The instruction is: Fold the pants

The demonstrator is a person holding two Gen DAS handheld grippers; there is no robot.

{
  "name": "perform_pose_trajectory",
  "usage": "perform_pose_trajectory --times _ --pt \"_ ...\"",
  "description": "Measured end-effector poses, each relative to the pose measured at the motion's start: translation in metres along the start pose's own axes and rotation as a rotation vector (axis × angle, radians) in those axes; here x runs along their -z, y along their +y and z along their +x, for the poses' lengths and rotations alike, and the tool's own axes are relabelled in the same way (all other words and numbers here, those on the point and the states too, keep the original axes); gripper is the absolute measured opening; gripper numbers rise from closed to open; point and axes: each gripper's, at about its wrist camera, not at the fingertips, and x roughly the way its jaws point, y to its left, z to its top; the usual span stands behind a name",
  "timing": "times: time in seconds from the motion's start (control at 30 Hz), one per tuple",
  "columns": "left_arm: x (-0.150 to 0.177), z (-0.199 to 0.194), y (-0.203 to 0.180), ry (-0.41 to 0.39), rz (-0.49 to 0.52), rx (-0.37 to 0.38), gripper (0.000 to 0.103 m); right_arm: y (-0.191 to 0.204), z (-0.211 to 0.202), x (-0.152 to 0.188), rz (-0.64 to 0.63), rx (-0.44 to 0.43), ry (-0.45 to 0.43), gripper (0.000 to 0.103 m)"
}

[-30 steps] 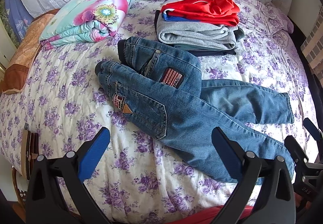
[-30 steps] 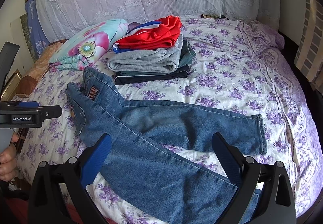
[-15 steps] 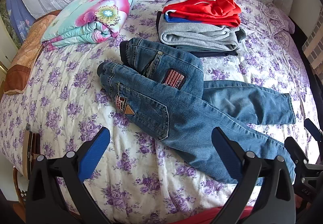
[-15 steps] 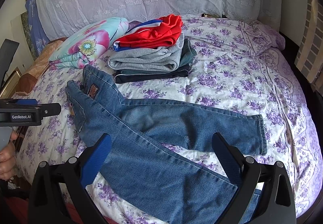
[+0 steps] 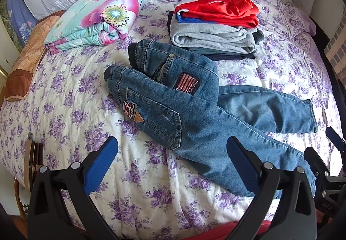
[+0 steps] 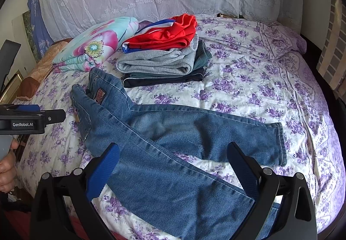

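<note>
The bed [image 5: 64, 110] fills both views under a purple-flowered sheet. Across its middle lie the jeans [image 5: 194, 118], unfolded: waistband toward the upper left of the frame, the two legs splayed apart toward the lower right. Above them sits a stack of folded clothes [image 5: 214, 30], with a rolled floral quilt [image 5: 97, 17] at upper left. The left tool [image 5: 172, 161] hovers wide open over the near leg's thigh, holding nothing; the right tool [image 6: 172, 167] hangs equally open above the near leg's lower part. Folding looks not yet begun. The next move probably calls for pinching one leg and laying it over the other.
</note>
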Motion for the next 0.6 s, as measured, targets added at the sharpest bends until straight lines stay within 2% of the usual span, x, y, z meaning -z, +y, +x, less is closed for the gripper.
perform_pose_trajectory --times 0.6 --pt "0.000 0.015 0.000 0.045 -0.005 0.004 0.098 0.000 0.009 0.004 0.003 0.001 0.037 0.099"
